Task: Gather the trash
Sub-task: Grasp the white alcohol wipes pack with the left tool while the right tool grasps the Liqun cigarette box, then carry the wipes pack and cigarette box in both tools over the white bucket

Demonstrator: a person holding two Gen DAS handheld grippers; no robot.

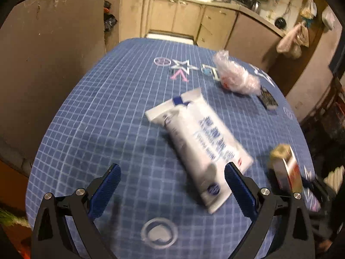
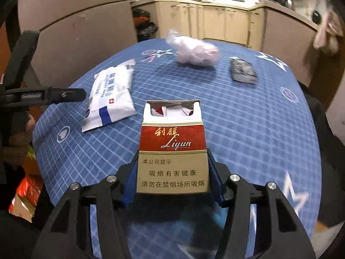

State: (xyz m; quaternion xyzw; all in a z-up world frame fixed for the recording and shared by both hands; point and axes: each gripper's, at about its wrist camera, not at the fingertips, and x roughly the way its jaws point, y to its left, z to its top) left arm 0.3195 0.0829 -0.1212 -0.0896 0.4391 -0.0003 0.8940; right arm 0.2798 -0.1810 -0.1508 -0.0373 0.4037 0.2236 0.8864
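My right gripper (image 2: 172, 172) is shut on a red and gold cigarette pack (image 2: 172, 149), open at the top, held above the table; the pack also shows in the left wrist view (image 1: 284, 166). My left gripper (image 1: 172, 183) is open and empty, just above the near end of a white and blue wipes packet (image 1: 200, 142), also in the right wrist view (image 2: 110, 97). A crumpled clear plastic bag (image 1: 235, 73) (image 2: 194, 49) lies at the far side. A small dark wrapper (image 1: 268, 100) (image 2: 242, 71) lies beside it.
A blue checked tablecloth (image 1: 97, 112) (image 2: 258, 129) covers the table. Kitchen cabinets (image 1: 172, 15) stand behind it. A large brown panel (image 1: 43, 54) is at the left. Red packaging (image 2: 25, 192) lies below the table's left edge.
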